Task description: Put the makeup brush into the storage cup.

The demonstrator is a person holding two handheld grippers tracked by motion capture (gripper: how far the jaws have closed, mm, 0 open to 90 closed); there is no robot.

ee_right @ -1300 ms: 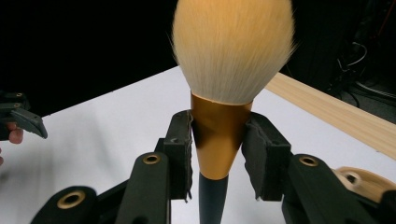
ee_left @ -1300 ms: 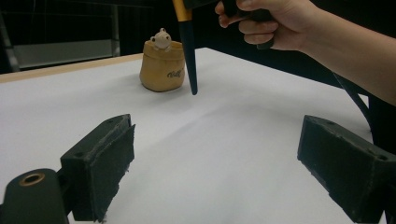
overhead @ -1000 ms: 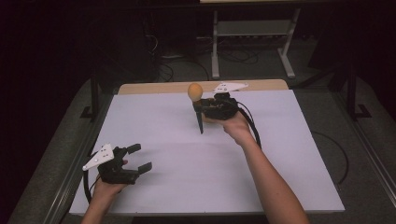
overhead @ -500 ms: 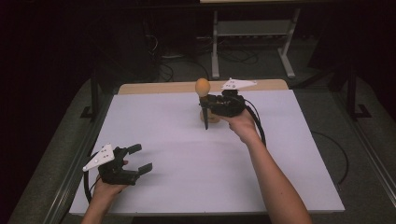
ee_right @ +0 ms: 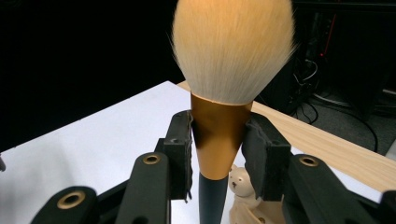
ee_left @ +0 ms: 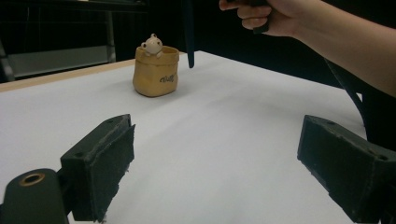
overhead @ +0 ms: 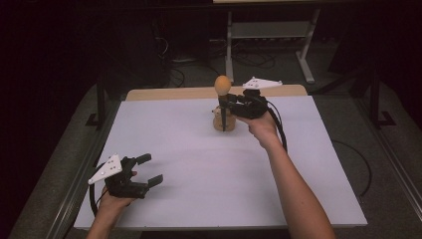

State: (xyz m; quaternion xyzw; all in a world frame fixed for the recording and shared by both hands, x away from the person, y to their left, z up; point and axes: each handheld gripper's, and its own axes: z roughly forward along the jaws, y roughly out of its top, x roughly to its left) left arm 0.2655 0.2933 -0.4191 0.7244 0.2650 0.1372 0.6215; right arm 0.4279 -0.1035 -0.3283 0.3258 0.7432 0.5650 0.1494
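Brush (ee_right: 232,56) held upright in the right hand-held gripper (overhead: 226,102), pale bristle head on top, dark handle hanging straight down; the jaws are closed on the gold ferrule just under the bristles, as the right gripper view shows. In the high view its long axis stands vertical, the handle's lower end in front of the small tan pot (overhead: 223,121) at the far middle of the white surface (overhead: 308,169); the left gripper view puts the handle tip (ee_left: 189,58) above the pot's (ee_left: 155,71) rim and a little to its right, so by my reading the tip must come across over the mouth before it can go down. The right hand (overhead: 261,125) is the nearer by far; the left hand-held gripper (overhead: 144,172) rests at the near left corner, well apart, jaws wide open and empty. Hard to tell: the pot's mouth is hidden, as a small bear figure (ee_left: 152,45) sits at its rim and the handle crosses it in the high view; the brush's upper part is cut off in the left gripper view; the room behind is dark.
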